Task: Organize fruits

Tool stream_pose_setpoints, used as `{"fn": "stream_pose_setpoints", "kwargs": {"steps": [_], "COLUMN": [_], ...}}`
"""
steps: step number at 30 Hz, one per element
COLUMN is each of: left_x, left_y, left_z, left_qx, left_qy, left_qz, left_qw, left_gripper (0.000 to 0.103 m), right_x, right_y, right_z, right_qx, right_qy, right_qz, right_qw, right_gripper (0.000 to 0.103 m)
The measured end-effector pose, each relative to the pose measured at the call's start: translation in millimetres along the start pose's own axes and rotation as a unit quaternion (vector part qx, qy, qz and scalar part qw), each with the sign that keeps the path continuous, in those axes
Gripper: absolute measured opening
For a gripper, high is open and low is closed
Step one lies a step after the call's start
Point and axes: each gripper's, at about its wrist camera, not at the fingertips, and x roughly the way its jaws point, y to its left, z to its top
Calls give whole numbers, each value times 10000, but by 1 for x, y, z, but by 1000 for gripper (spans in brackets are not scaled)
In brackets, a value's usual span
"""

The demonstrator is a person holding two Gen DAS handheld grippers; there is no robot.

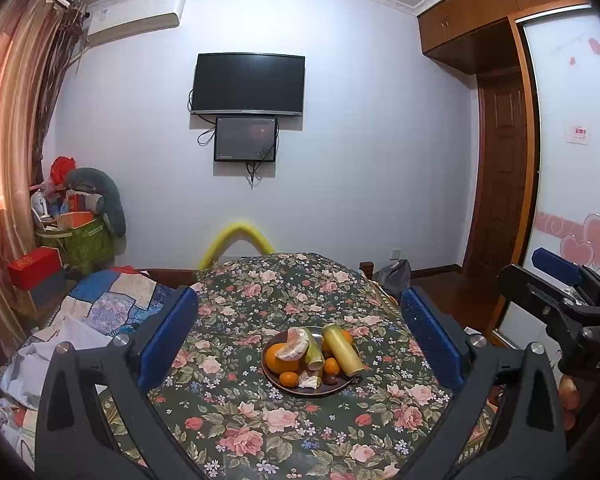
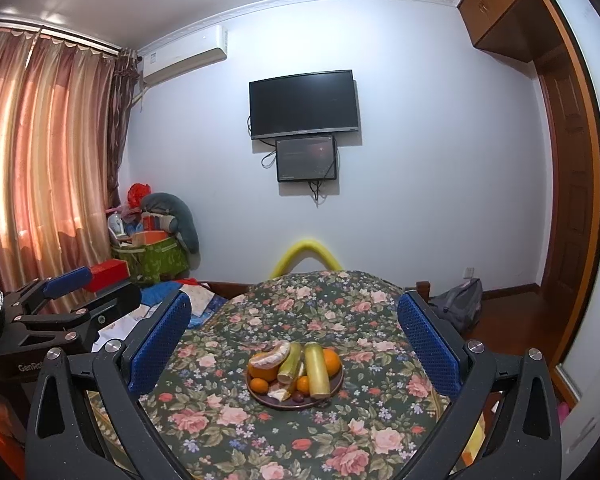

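Note:
A dark round plate (image 1: 320, 393) (image 2: 286, 404) sits in the middle of a table with a floral cloth (image 1: 260, 420) (image 2: 220, 420). On it lie a large orange (image 1: 278, 360) under a peeled citrus piece (image 1: 294, 344), two yellow-green cane sticks (image 1: 344, 350) (image 1: 314, 350), small tangerines (image 1: 289, 378) and a dark berry. My left gripper (image 1: 299, 295) is open, short of the plate and above the cloth, holding nothing. My right gripper (image 2: 294, 300) is open too, empty, at the same distance. Each gripper shows at the edge of the other's view.
A bed with a patchwork quilt (image 1: 112, 300) lies left of the table. A yellow foam tube (image 1: 238, 236) arches behind the far edge. A grey bag (image 2: 458, 308) sits on the floor at the right, near the wardrobe. A green basket (image 1: 80, 240) stands in the corner.

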Motion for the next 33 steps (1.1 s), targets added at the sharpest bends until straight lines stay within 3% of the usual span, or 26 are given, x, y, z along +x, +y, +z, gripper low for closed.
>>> {"fn": "stream_pose_setpoints", "kwargs": {"steps": [33], "left_x": [3], "left_y": [-6], "left_z": [-1], "left_qx": [54], "left_qy": [10], "left_qz": [-25], "left_qw": [10000], "left_gripper": [103], "right_x": [-1], "right_y": [1], "right_z": [3], "right_qx": [16], "right_qy": [7], "right_qz": [-24], "right_qw": [10000], "right_gripper": [103]}}
